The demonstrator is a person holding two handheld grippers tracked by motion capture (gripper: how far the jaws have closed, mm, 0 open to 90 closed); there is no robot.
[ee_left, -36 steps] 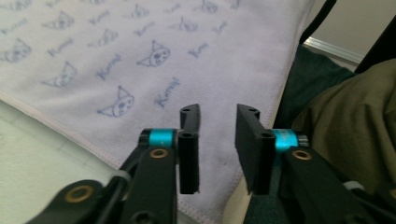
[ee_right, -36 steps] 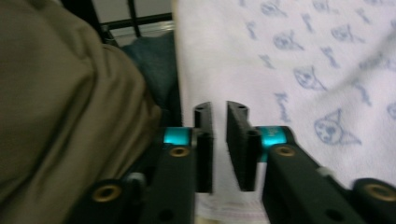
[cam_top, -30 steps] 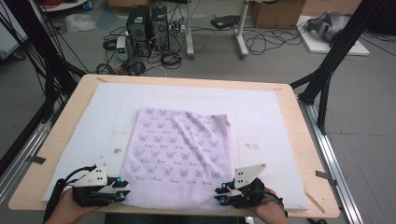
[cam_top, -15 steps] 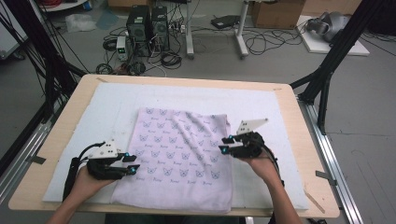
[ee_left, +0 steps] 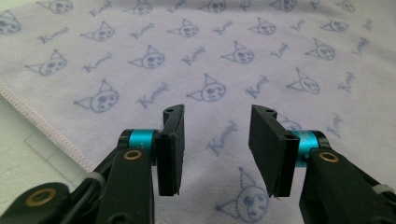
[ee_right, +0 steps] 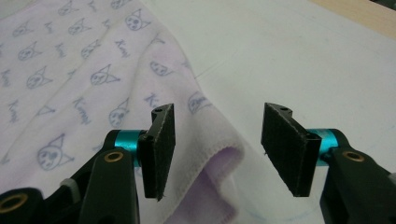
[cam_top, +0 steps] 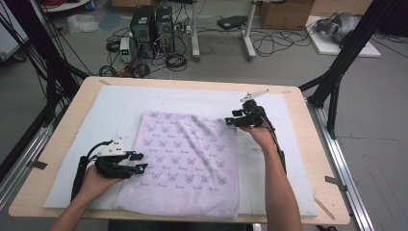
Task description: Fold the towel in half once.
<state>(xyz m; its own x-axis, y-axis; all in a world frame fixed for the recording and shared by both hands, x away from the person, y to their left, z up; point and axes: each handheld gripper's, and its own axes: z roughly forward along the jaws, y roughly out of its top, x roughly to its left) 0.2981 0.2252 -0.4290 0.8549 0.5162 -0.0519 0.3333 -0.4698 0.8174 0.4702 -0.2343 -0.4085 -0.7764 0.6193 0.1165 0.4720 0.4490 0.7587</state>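
High view: a lilac printed towel (cam_top: 185,161) lies flat on the white mat (cam_top: 284,159) covering the table (cam_top: 72,110). The left claw (cam_top: 139,161) sits over its left edge, the right claw (cam_top: 230,119) at its far right corner.

Left gripper view: the jaws, just opening, stand spread above the cloth, pinching nothing.

Right gripper view: the jaws, also just opening, straddle the folded corner without pressing it.

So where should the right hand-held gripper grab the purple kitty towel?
Probably the far right corner of the towel, coming in from its right edge. That corner is folded and puffed up off the white mat, so a jaw could slip underneath. The right hand-held gripper is open, with that corner between its jaws; they have just been opening.
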